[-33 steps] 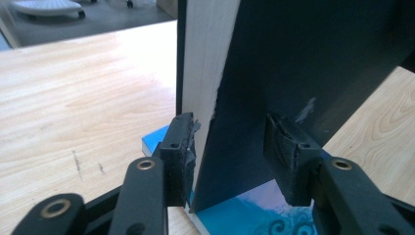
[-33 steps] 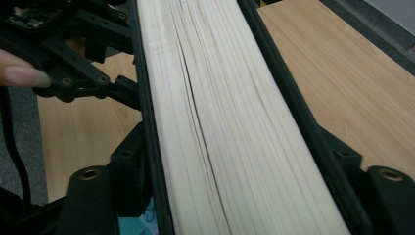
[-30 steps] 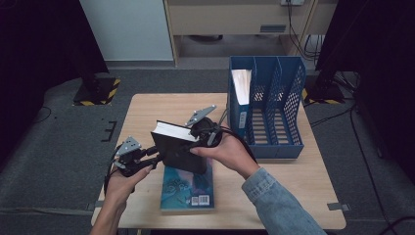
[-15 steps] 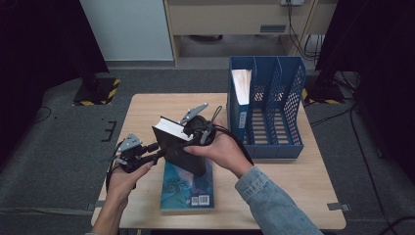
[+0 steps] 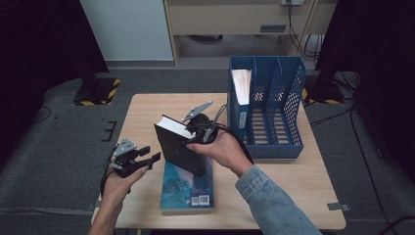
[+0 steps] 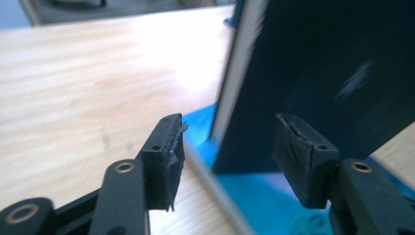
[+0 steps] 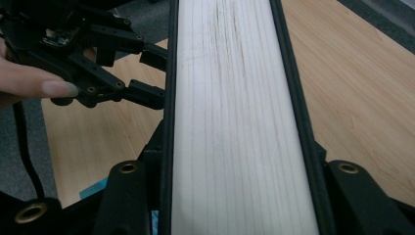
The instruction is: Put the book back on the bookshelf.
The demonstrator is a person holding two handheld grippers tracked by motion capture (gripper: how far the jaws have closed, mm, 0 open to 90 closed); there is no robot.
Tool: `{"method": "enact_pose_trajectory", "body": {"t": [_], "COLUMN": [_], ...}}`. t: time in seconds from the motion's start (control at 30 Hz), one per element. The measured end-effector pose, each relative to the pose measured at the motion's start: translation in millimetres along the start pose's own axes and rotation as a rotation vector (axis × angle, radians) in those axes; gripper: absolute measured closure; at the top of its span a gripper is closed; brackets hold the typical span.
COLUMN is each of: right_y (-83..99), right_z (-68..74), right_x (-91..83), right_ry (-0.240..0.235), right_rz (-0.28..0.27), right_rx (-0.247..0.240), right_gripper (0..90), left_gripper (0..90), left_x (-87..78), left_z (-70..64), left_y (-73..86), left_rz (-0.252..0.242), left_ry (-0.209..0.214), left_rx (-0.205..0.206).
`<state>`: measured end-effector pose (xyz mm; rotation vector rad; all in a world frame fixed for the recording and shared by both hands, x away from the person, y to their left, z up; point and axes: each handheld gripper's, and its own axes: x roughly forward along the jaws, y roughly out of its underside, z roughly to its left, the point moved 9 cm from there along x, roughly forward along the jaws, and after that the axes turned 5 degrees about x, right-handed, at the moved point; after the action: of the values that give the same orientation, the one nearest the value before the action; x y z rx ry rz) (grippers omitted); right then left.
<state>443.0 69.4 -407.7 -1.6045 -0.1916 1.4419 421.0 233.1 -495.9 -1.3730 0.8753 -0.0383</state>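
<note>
Right gripper: its jaws are pinching the black book; in the right gripper view the cream page edge runs between the two jaws, which press on both covers.
Left gripper: jaws spread and holding nothing; in the left gripper view the pads stand apart just in front of the lower corner of the black book.
Black book: lifted and tilted, in the middle of the table, above the far end of the blue book.
Blue book: lies flat at the near edge of the table, barcode toward the person.
File rack: blue, on the right far part of the table, well apart from the black book; a white paper stands in its left slot, the other slots look free.
Done so far: the black book is up from the table, in a firm grip.
What is left, as I judge: carry the black book right to the file rack and stand it in a slot; then the blue book probably follows.
</note>
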Motion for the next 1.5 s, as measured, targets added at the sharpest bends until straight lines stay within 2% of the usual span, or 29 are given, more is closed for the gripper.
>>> {"method": "enact_pose_trajectory", "body": {"t": [0.17, 0.23, 0.3, 0.33, 0.5, 0.63, 0.73, 0.8, 0.9, 1.0, 1.13, 1.3, 1.37, 1.5], "right_y": [-2.2, -3.3, -4.2, -4.4, -4.4, -2.8, -0.2, 2.6, 7.8, 15.3, 23.3, 29.5, 32.3, 38.1], "right_z": [-6.1, -10.5, -16.4, -21.2, -38.1, -45.6, -48.4, -49.0, -49.1, -50.1, -51.3, -49.0, -49.1, -50.1], "right_x": [0.2, -0.2, -0.9, -1.5, -3.8, -5.6, -8.4, -11.1, -15.5, -21.8, -33.0, -47.3, -52.2, -59.5], "right_ry": [-0.004, -0.006, -0.005, -0.002, -0.006, -0.010, -0.012, -0.020, -0.041, -0.058, -0.049, -0.053, -0.044, -0.032], "right_rz": [-0.011, -0.015, -0.024, -0.030, -0.042, -0.058, -0.075, -0.081, -0.083, -0.093, -0.104, -0.125, -0.135, -0.151], "right_rx": [0.045, 0.076, 0.121, 0.150, 0.268, 0.329, 0.364, 0.375, 0.387, 0.399, 0.402, 0.407, 0.400, 0.397], "right_gripper": [50.7, 51.1, 51.5, 51.5, 51.9, 52.1, 52.2, 52.3, 52.4, 52.4, 52.4, 52.4, 52.4, 52.4], "left_gripper": [35.1, 32.0, 29.7, 28.2, 19.1, 12.0, 5.7, 6.0, 5.9, 5.8, 5.7, 5.2, 5.3, 4.7], "left_x": [4.9, 8.2, 9.6, 12.1, 22.8, 25.4, 26.6, 27.3, 28.2, 30.2, 28.9, 29.5, 30.4, 31.7], "left_z": [23.0, 29.2, 31.1, 35.5, 43.2, 51.6, 53.9, 56.9, 60.0, 60.4, 64.9, 65.1, 64.8, 62.8], "left_y": [28.6, 38.3, 42.1, 47.2, 63.8, 70.4, 74.3, 78.1, 82.6, 88.5, 91.3, 92.7, 95.3, 94.9], "left_rz": [0.096, 0.126, 0.140, 0.165, 0.254, 0.267, 0.271, 0.293, 0.307, 0.331, 0.347, 0.351, 0.367, 0.360], "left_ry": [-0.083, -0.100, -0.099, -0.108, -0.097, -0.110, -0.102, -0.115, -0.123, -0.122, -0.147, -0.151, -0.154, -0.149], "left_rx": [-0.006, -0.016, -0.022, -0.022, -0.025, -0.042, -0.011, -0.003, -0.015, -0.001, 0.011, 0.027, 0.036, 0.039]}}
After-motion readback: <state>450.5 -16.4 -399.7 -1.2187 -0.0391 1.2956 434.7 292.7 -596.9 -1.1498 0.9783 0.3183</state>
